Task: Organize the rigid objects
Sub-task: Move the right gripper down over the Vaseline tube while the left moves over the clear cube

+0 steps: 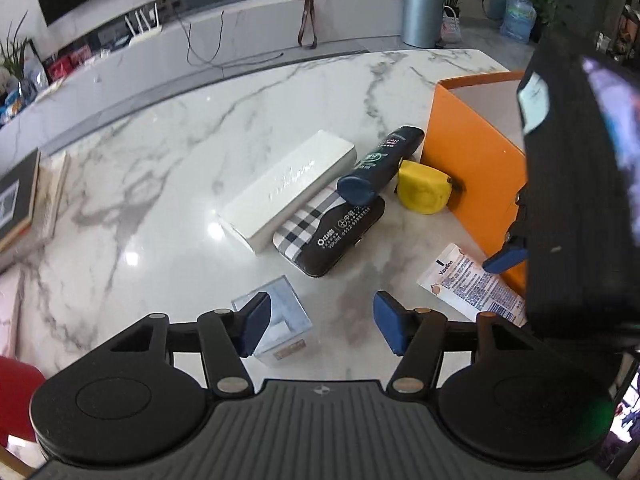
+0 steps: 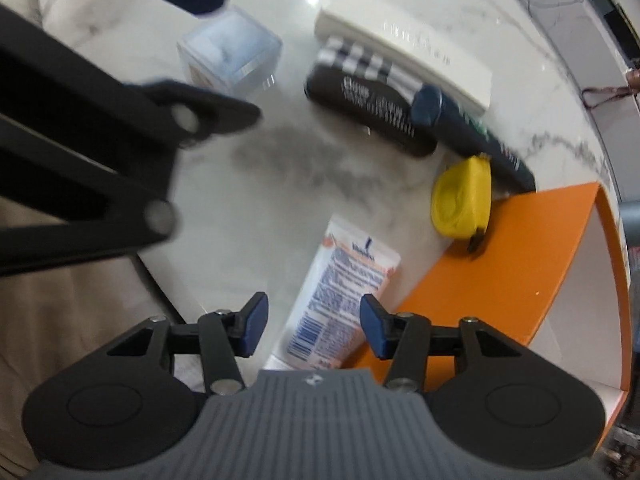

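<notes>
While both our grippers hang unclenched over the marble table (image 1: pixel 160 168), we count:
- one left gripper (image 1: pixel 322 322), empty
- one right gripper (image 2: pixel 310 326), straddling one Vaseline tube (image 2: pixel 340 280) without pressing it
- one clear box (image 1: pixel 280 320)
- one orange bin (image 1: pixel 472 160)
- one yellow tape measure (image 1: pixel 422 190)

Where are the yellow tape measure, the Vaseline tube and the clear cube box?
yellow tape measure (image 1: pixel 422 192), left wrist view, its round face.
Vaseline tube (image 2: pixel 340 292), right wrist view, printed back.
clear cube box (image 2: pixel 230 54), right wrist view, top face.

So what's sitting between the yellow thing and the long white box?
In the left wrist view, the dark bottle lies between the yellow tape measure and the white box, its cap end resting on the plaid-and-black case.
</notes>
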`<state>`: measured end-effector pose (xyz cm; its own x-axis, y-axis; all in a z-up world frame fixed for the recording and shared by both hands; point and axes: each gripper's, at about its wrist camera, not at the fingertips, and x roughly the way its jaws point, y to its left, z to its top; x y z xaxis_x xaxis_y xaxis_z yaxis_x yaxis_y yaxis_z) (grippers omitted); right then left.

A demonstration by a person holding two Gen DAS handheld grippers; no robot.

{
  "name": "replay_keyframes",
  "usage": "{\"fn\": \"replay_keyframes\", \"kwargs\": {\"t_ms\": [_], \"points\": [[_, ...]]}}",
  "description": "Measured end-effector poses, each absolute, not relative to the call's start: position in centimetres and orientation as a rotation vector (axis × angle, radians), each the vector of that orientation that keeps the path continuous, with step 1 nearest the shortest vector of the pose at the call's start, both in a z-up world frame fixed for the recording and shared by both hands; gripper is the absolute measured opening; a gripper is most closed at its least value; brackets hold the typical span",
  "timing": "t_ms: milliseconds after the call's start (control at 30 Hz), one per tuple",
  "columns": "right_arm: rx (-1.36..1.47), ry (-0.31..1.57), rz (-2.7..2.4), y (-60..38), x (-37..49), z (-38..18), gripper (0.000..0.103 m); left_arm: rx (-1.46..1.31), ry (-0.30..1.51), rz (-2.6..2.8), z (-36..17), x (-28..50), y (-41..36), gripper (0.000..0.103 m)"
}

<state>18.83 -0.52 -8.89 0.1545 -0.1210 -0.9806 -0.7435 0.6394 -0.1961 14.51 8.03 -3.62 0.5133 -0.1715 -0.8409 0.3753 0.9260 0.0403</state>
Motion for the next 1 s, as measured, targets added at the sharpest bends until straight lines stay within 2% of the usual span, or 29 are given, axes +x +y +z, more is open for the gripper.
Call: {"fn": "replay_keyframes", "kwargs": {"t_ms": [200,367,500,900,967,1000], "points": [[-0.839,1.49,0.503,-0.5,19.4,-10.9,0.048,0.204,0.994,-0.321,-3.9,14.4,8.4,0.07],[-0.833,1.504,0.484,-0.2,19.8,-11.3,0.05,0.187,1.008,-0.32,-4.0,14.5,8.5,0.067],[-0.814,1.474,0.486,-0.1,20.4,-11.2,0.048,0.16,1.026,-0.301,-4.3,14.7,8.9,0.064],[-0.671,1.331,0.562,2.4,23.4,-8.8,0.045,0.009,1.084,-0.215,-4.6,15.8,11.1,0.064],[-0.631,1.342,0.569,2.3,24.0,-8.4,0.047,-0.013,1.1,-0.196,-4.7,16.2,11.3,0.067],[-0.616,1.346,0.569,2.2,24.1,-8.3,0.052,-0.02,1.105,-0.19,-4.8,16.5,11.4,0.07]]}}
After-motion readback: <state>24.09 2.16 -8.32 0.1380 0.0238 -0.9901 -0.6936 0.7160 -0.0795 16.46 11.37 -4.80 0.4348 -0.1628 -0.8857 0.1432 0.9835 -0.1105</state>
